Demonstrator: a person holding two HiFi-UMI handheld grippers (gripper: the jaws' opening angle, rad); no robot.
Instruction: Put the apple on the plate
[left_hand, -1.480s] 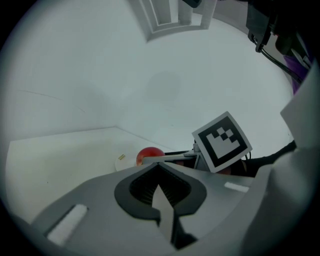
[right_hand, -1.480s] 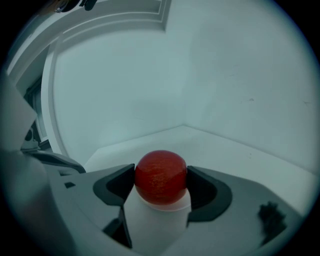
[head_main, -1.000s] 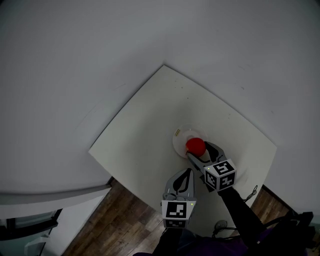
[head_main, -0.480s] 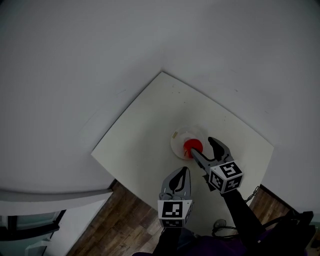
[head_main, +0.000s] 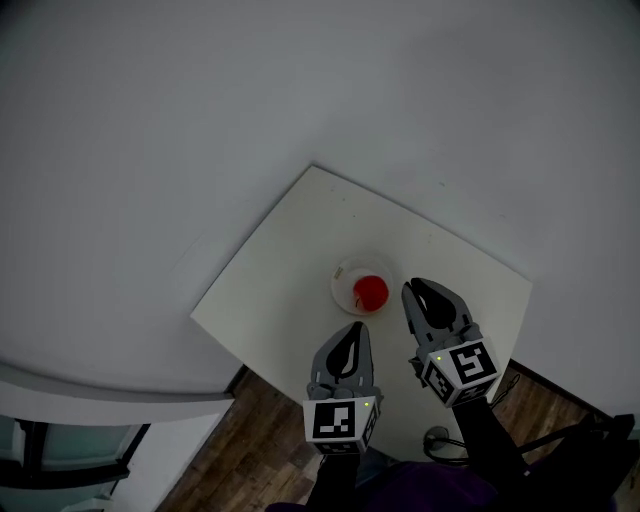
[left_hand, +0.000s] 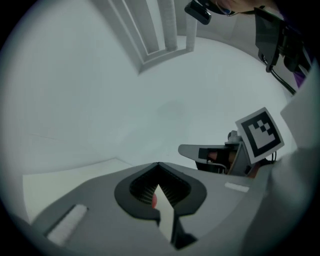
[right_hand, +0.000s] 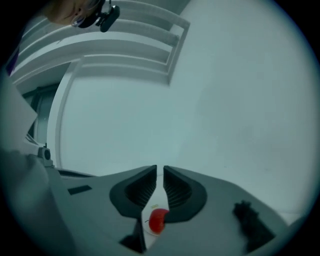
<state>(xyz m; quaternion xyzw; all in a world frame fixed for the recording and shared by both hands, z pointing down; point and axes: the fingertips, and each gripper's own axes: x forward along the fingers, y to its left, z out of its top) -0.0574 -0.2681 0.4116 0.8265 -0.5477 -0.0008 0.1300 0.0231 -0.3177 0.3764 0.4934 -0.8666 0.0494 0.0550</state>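
Note:
The red apple (head_main: 370, 292) lies on the small white plate (head_main: 342, 275) near the middle of the white table (head_main: 290, 260). My right gripper (head_main: 428, 287) hangs above the table just right of the plate, its jaws closing to a narrow slit with nothing between them. Through that slit in the right gripper view (right_hand: 160, 169) the apple (right_hand: 158, 220) and plate (right_hand: 150, 209) show far below. My left gripper (head_main: 356, 327) is shut and empty, over the table's near edge below the plate; in the left gripper view (left_hand: 159, 164) a sliver of the apple (left_hand: 154, 200) shows.
Plain white walls surround the table on the far sides. Wooden floor (head_main: 250, 430) and a cable (head_main: 440, 438) lie below the table's near edge. A white ledge (head_main: 100, 395) juts in at lower left. The right gripper's marker cube (left_hand: 260, 132) is close beside the left gripper.
The right gripper let go of the apple, which stays on the plate, drew back and up, and narrowed its jaws. The left gripper also rose. The table looks smaller and farther.

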